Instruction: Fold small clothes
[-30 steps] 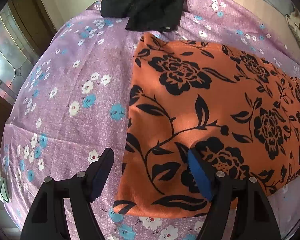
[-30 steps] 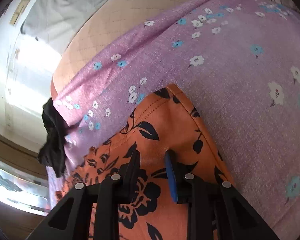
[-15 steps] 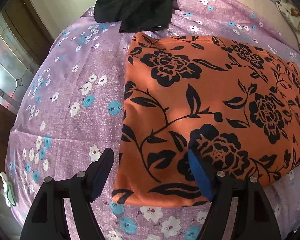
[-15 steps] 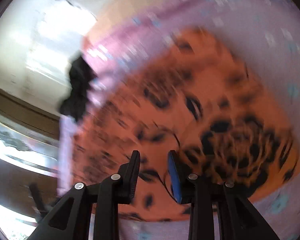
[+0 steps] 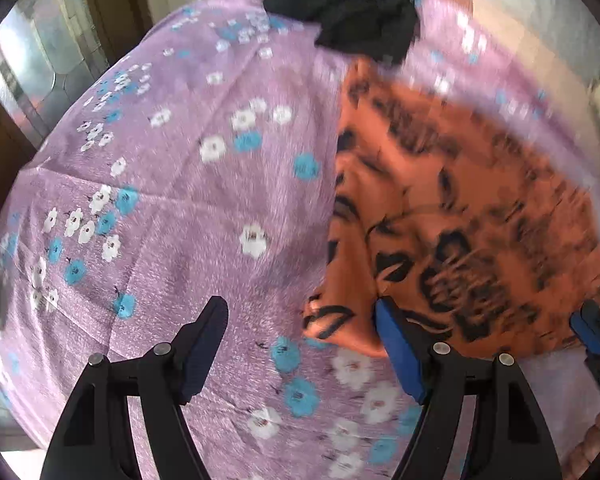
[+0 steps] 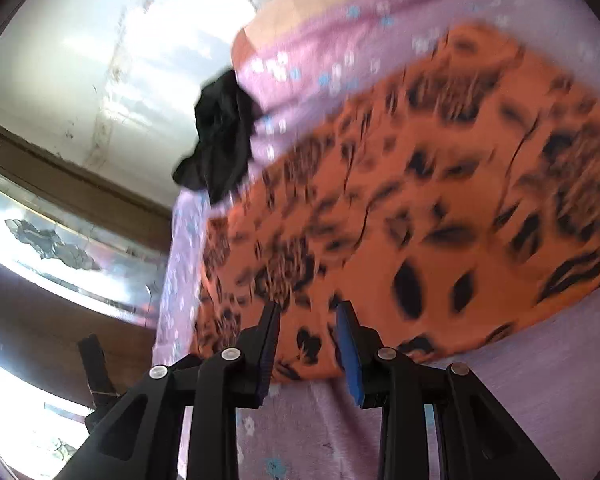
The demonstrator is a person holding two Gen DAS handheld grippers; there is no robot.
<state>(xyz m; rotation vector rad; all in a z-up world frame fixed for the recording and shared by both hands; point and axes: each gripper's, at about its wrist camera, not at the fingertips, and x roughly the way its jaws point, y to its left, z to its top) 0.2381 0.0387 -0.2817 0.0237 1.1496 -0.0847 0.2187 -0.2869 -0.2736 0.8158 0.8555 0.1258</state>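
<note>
An orange garment with black flowers (image 5: 460,208) lies flat and folded on a purple flowered sheet (image 5: 172,208). My left gripper (image 5: 300,308) hangs open over the sheet, its right finger just at the garment's near left corner, nothing between the pads. In the right wrist view the same orange garment (image 6: 420,200) fills the middle. My right gripper (image 6: 308,308) hovers at its near edge with a narrow gap between the pads and no cloth pinched. The right gripper's blue pad (image 5: 592,332) shows at the left view's right edge. Both views are motion-blurred.
A crumpled black garment (image 5: 352,8) lies at the sheet's far end, also seen as a black garment (image 6: 220,136) hanging over the edge. A wooden frame with patterned glass (image 6: 60,248) stands beyond the bed's side. Bare purple sheet (image 6: 540,380) lies near the right gripper.
The left gripper shifted left, off the orange garment onto the sheet beside its corner. The right gripper swept quickly from the garment's far corner to its near edge.
</note>
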